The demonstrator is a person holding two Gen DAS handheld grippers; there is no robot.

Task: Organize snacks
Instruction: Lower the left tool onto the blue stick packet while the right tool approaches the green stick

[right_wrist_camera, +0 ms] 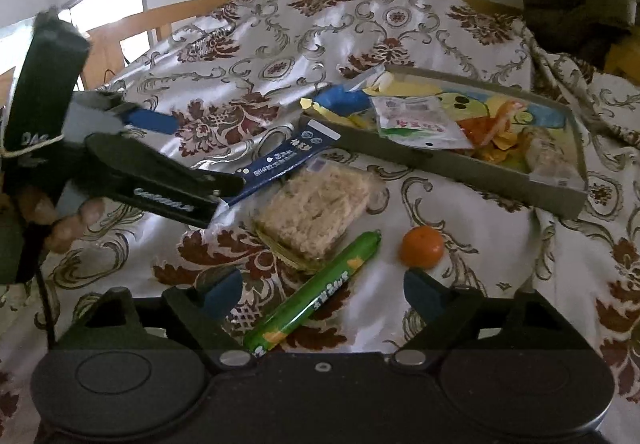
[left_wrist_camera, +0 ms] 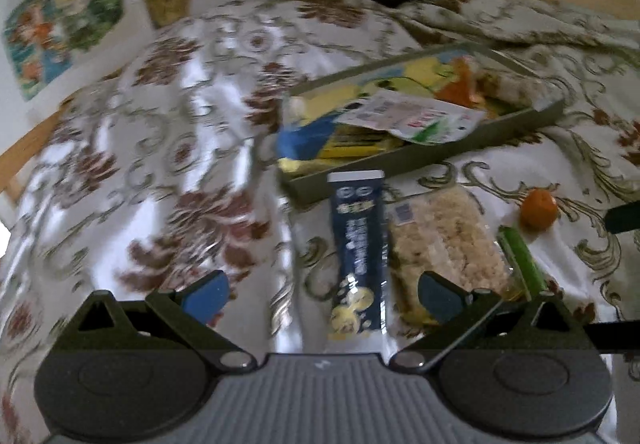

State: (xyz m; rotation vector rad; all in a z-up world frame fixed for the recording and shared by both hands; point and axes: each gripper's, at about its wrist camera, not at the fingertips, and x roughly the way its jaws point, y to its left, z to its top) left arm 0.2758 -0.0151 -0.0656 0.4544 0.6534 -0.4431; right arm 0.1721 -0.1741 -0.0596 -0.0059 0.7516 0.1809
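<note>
Tablecloth (right_wrist_camera: 320, 35): glossy satin-like cloth, floral print. On it: tray (right_wrist_camera: 460, 167), matt grey card or plastic; dark blue sachet (left_wrist_camera: 356, 244), glossy foil; rice cake pack (right_wrist_camera: 316, 207), clear shiny film; green sausage stick (right_wrist_camera: 316, 292), glossy plastic casing; mandarin (right_wrist_camera: 423, 246), dull peel.

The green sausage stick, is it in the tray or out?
Out. The green sausage stick lies on the patterned cloth, nearer the camera than the tray.
</note>
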